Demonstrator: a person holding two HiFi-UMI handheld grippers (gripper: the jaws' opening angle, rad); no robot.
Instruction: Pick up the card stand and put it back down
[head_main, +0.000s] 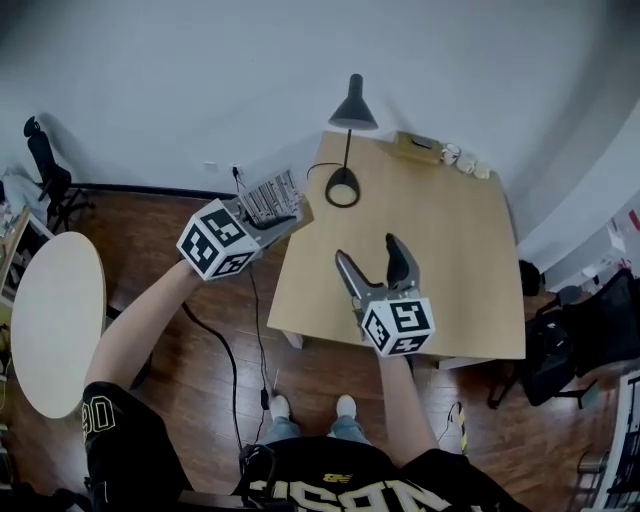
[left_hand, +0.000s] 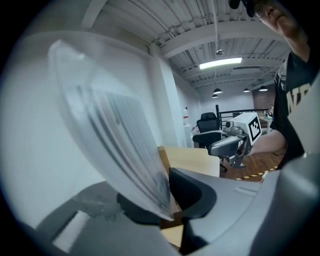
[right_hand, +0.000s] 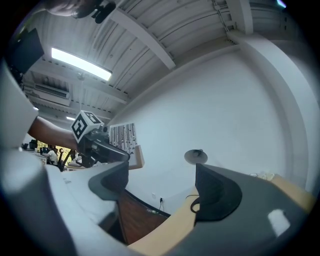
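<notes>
Jaws of the left gripper (head_main: 285, 218) are clamped on the card stand (head_main: 270, 197), held up centre-left in the head view, at the table's (head_main: 450, 240) left edge. In the left gripper view its print blurs into stripes and the jaws hide its foot. The right gripper (head_main: 372, 255) gapes empty mid-frame.

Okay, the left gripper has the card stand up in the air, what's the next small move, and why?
Probably ease the left gripper rightward and down to set the card stand on the table. Its jaws are shut on the stand, which hangs clear of the surface by the table's left edge. The right gripper is open and empty.
</notes>
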